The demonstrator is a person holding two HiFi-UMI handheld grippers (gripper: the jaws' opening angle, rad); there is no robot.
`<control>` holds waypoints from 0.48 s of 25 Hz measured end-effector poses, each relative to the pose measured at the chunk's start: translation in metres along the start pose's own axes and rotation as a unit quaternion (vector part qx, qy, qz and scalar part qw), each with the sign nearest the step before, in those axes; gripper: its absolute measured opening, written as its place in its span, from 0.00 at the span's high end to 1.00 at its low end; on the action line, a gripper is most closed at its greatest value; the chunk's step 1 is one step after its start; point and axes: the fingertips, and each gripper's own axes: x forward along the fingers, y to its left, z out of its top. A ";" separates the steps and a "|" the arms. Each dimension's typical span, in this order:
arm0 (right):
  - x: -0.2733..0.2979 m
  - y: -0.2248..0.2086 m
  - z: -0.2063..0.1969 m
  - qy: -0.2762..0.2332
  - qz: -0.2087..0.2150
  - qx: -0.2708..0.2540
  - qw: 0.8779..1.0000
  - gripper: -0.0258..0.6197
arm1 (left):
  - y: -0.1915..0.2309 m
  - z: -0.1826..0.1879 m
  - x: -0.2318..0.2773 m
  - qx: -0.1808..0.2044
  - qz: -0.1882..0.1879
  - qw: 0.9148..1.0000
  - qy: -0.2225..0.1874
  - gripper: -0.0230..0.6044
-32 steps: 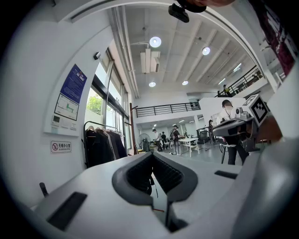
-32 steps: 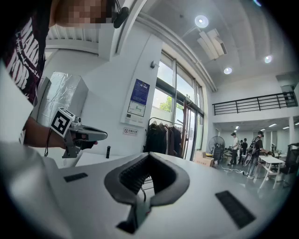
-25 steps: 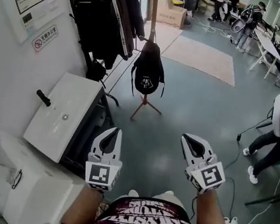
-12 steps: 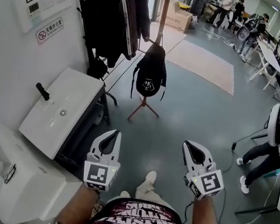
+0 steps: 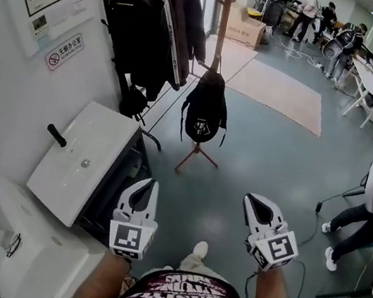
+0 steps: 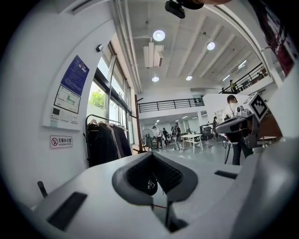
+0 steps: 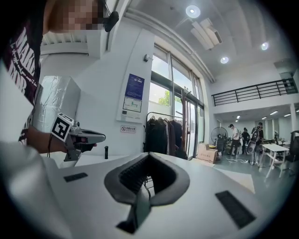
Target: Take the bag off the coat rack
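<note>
Grey-blue floor point(image 5: 254, 171), seen from above. A pale beige rug point(image 5: 282, 94) lies flat on it, beyond the wooden coat rack point(image 5: 224, 23). The coat rack stands on three splayed feet and carries a black bag point(image 5: 205, 109) hanging against its pole. A cardboard box point(image 5: 244, 30) sits near the rug's far corner. A garment rail point(image 5: 154, 28) of dark jackets and a white cabinet point(image 5: 80, 162) stand along the left wall.

A white cabinet point(image 5: 80, 162) stands just left of the left gripper point(image 5: 148, 189). Ahead of it, dark jackets point(image 5: 157, 29) hang along the white wall point(image 5: 8, 106). Far ahead of the right gripper point(image 5: 254, 205), a beige rug point(image 5: 281, 97) lies on the grey floor point(image 5: 262, 165) under round ceiling lights point(image 6: 159, 35).
</note>
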 end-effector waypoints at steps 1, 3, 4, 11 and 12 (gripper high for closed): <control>0.008 -0.006 0.000 0.000 0.002 0.001 1.000 0.95 | 0.002 0.000 0.007 0.003 0.002 1.000 0.001 0.95; 0.022 -0.016 -0.002 0.001 0.007 0.002 1.000 0.95 | 0.006 0.000 0.020 0.006 0.006 1.000 0.004 0.95; 0.029 -0.021 -0.002 0.002 0.010 0.003 1.000 0.95 | 0.009 -0.002 0.027 0.007 0.010 1.000 0.006 0.95; 0.067 -0.056 -0.007 0.009 0.024 0.011 1.000 0.95 | 0.022 -0.008 0.068 0.001 0.033 0.999 0.020 0.95; 0.071 -0.060 -0.008 0.011 0.025 0.014 1.000 0.95 | 0.021 -0.008 0.074 0.002 0.032 0.999 0.022 0.95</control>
